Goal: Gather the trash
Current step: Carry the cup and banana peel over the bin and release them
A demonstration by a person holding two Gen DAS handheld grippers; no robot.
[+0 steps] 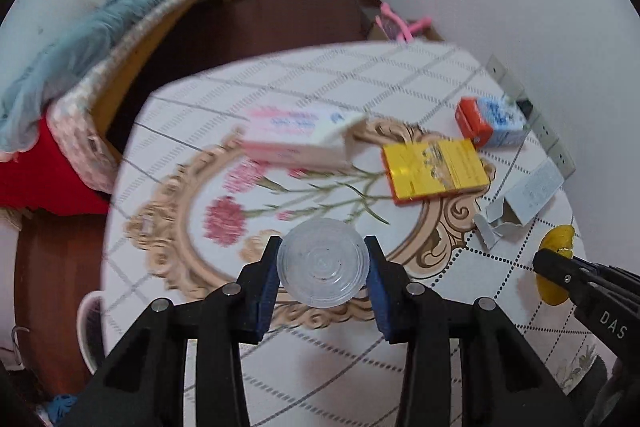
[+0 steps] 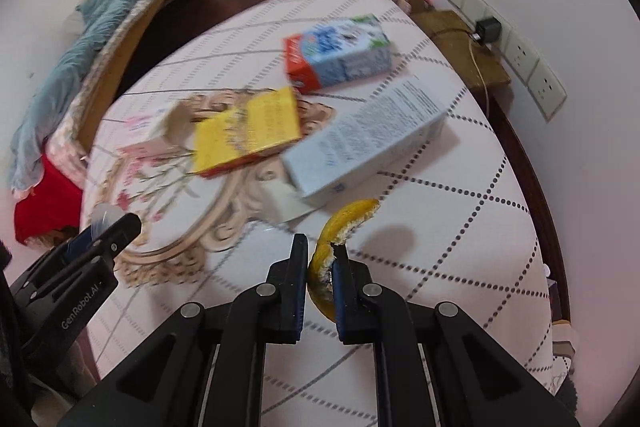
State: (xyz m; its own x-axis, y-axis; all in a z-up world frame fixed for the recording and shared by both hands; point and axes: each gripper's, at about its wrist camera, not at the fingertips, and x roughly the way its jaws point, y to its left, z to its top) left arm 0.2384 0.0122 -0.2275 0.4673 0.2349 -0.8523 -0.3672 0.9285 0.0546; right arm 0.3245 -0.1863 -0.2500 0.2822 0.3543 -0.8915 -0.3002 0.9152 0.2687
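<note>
Left tool (image 1: 322, 269) clenched on one clear plastic cup (image 1: 322, 263); right tool (image 2: 320, 267) clenched on one yellow peel (image 2: 340, 227). Four cartons (image 2: 364, 143) remain on the counter (image 2: 460, 227).

Both grippers are matte black with triangular cut-outs, silver round pivot pins and blue pads inside the fingers. The left gripper (image 2: 116, 227) bears white "GenRobot.AI" lettering. The right gripper (image 1: 538, 261) reads "DAS".

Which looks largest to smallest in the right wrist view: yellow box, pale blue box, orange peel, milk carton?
1. pale blue box
2. yellow box and milk carton: too alike to rank.
3. orange peel, though it is nearest the camera, so its rank is unsure.
</note>
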